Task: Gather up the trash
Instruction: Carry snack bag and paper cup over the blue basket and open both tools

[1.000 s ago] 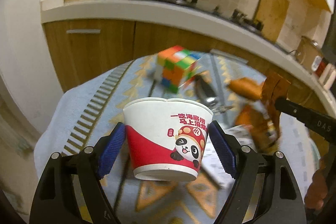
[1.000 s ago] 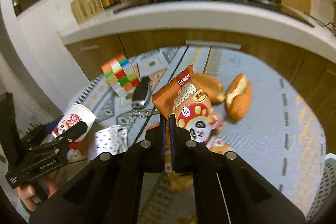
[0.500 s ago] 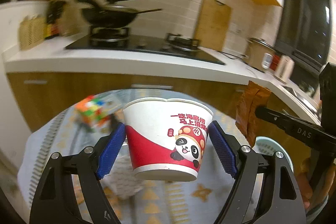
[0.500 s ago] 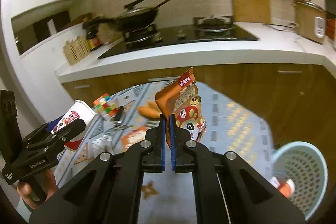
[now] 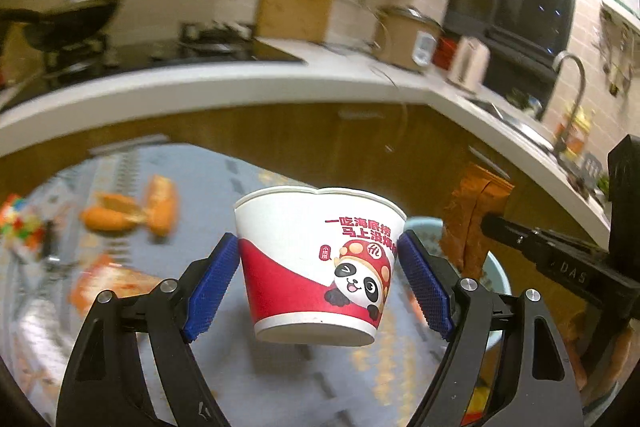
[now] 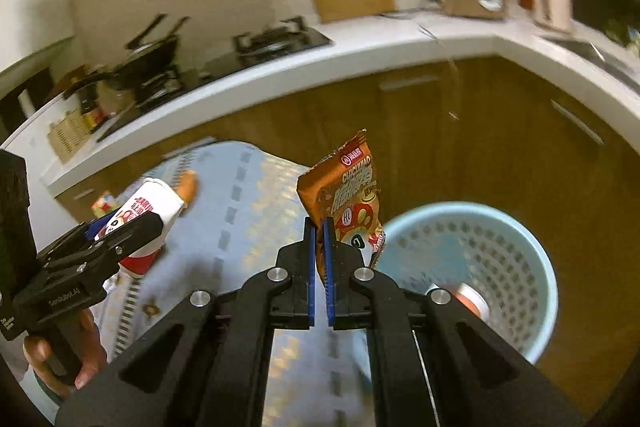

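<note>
My left gripper is shut on a white and red paper cup with a panda print and holds it upright above the table. The cup also shows in the right wrist view, at the left. My right gripper is shut on an orange snack bag and holds it upright just left of a light blue perforated basket. The bag also shows in the left wrist view, with the basket's rim behind the cup. A can-like item lies inside the basket.
A table with a blue patterned cloth carries bread rolls, an orange wrapper and a colour cube at the left. Behind are wooden cabinets and a white counter with a stove and pan.
Both grippers have swung to the right with their loads. The basket has grown larger and closer in the right wrist view. The cube and bread have slid off to the left.
</note>
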`<state>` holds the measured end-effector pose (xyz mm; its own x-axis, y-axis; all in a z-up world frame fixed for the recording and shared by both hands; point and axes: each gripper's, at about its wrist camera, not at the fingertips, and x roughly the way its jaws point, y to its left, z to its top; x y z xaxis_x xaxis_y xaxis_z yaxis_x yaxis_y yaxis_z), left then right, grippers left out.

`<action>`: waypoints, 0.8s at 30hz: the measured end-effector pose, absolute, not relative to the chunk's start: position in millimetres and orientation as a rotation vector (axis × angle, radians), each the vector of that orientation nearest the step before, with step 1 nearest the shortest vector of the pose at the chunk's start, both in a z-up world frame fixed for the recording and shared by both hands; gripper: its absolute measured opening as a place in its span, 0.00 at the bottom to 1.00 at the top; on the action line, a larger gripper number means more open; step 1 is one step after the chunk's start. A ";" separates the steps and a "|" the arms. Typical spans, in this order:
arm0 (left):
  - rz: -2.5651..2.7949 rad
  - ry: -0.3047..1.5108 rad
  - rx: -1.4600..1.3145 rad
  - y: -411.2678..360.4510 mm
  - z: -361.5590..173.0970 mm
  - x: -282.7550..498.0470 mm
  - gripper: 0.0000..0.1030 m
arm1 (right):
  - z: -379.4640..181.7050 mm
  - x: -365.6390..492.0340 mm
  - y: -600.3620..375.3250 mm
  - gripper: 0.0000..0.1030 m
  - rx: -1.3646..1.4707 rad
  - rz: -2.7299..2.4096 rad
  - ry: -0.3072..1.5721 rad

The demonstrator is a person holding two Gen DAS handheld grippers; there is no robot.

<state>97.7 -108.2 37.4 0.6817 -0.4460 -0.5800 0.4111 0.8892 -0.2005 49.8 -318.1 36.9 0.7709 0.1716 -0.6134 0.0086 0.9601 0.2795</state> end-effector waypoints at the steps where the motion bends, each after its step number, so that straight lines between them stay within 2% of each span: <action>1: -0.518 0.693 -0.053 -120.0 31.4 101.0 0.76 | 29.4 48.5 -327.5 0.02 0.282 0.069 0.704; 14: -0.599 0.846 0.046 -210.6 -20.8 113.4 0.78 | -37.5 37.3 -396.4 0.02 0.416 -0.018 0.855; 17: -0.607 0.876 0.046 -214.5 -27.0 115.4 0.79 | -41.4 37.7 -402.5 0.03 0.466 -0.001 0.865; 19: -0.603 0.882 0.046 -214.6 -29.2 116.0 0.83 | -43.8 37.0 -406.7 0.03 0.477 -0.020 0.873; 24: -0.602 0.880 0.036 -209.2 -29.6 115.0 0.84 | -47.9 36.6 -413.8 0.04 0.533 -0.006 0.880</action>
<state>115.0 -209.2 -29.6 0.4833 -0.4794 -0.7325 0.5082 0.8350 -0.2112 36.6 -413.8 -47.9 0.6455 0.2096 -0.7344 0.2201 0.8698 0.4416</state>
